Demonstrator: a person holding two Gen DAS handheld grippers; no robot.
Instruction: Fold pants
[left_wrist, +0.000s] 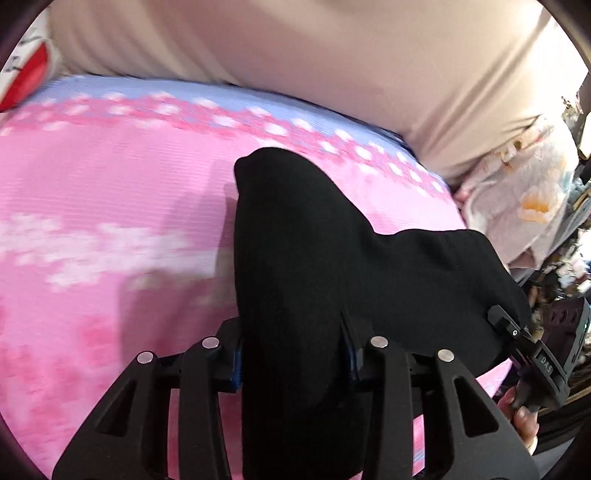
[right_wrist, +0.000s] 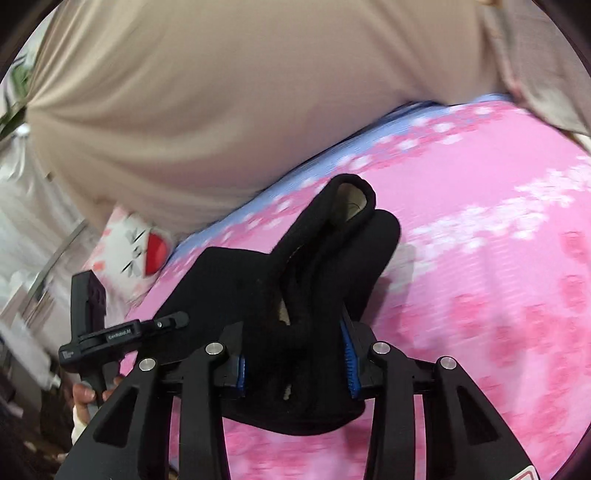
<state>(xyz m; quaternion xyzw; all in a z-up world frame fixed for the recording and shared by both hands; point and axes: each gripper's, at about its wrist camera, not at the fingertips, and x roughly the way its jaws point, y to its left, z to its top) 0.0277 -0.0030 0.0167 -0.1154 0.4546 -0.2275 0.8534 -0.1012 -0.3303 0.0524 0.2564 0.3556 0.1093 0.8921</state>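
Two grippers: each is seen pinching black cloth, one view per gripper.

Left wrist view, left gripper (left_wrist: 295, 354): its jaws are pressed onto a thick bunch of the pants (left_wrist: 295, 258), which fills the gap between the blue pads.
Left wrist view, pants: a black mass is lifted just above the bed (left_wrist: 92, 221), near the bed's far right corner; a rounded end points toward the far edge.
Left wrist view, right gripper (left_wrist: 502, 321): it is seen at the right edge of the cloth, touching it; how its jaws stand cannot be told from this side.

Right wrist view, right gripper (right_wrist: 295, 365): it is pinched on a rolled band of the pants (right_wrist: 325, 258), with a pale lining showing inside the roll.
Right wrist view, left gripper (right_wrist: 177, 317): it is seen at the left end of the same cloth.

Handling, judged: the cloth looks soft, light and limp, so sagging between the two holds is to be expected; it seems thick enough not to slip easily. The hold is best taken at the band or a seam, both layers together.

Surroundings: a beige wall of fabric (left_wrist: 295, 55) runs along the bed's far edge; a plush toy (right_wrist: 144, 251) lies at the far left corner, and a fluffy blanket (left_wrist: 524, 206) off the right edge.
Obstruction: nothing is seen on the pink sheet where the pants would be laid.
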